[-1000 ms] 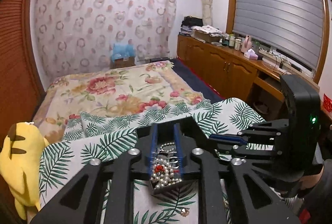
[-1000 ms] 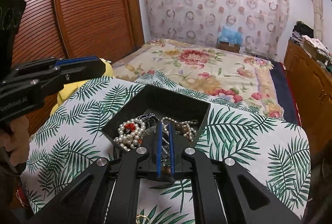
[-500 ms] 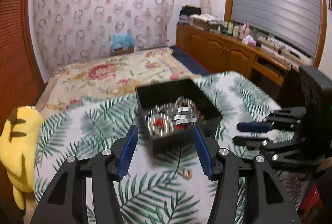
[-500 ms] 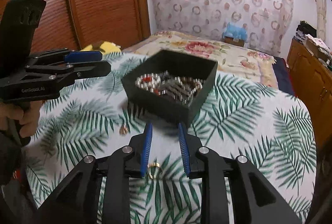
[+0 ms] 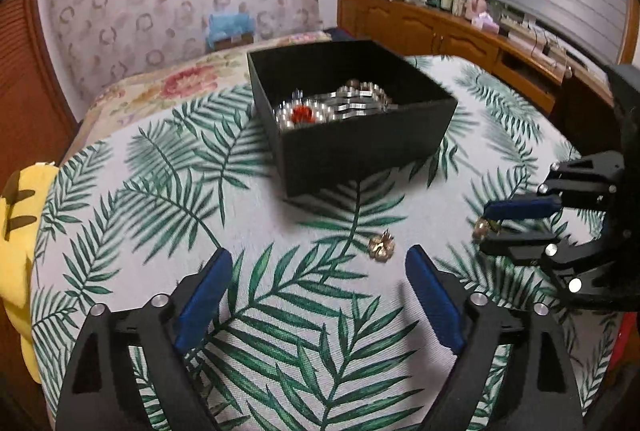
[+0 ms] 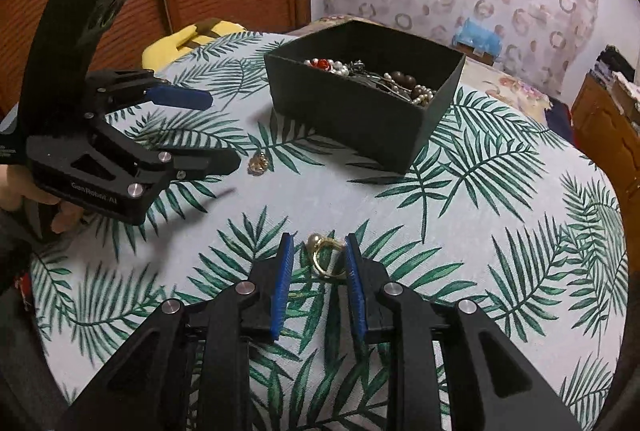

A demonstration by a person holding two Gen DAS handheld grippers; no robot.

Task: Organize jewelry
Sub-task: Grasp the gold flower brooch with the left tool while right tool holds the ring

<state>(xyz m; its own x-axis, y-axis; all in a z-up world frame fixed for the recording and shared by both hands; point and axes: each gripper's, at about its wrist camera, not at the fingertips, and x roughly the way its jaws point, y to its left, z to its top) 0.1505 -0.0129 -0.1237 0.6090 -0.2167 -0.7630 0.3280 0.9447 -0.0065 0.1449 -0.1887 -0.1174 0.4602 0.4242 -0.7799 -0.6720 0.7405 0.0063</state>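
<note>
Jewelry is mostly gathered already in the black box [image 6: 362,99], which stands on the table [image 6: 500,223] with the palm-leaf cloth; two small pieces lie loose on the cloth in front of it. I judge the step in hand is the pick-up of these two. My left claw [image 5: 318,297] is spread wide and empty, and the small gold ornament [image 5: 382,246] lies just ahead of it, nearer to the right fingertip. My right claw [image 6: 319,263] is only partly spread, and the gold ring [image 6: 326,257] lies between its two blue pads; I see no pad pressing on it yet. Next, I think, each claw must go down to the cloth, pinch its piece, and carry it to the box.

One second ago both claws were pressed nearly together over the box, right above the pearls. Since then both have come away and down toward the cloth; the left jaws have just been opening with nothing between them, and the right ones opened a little around the ring
</note>
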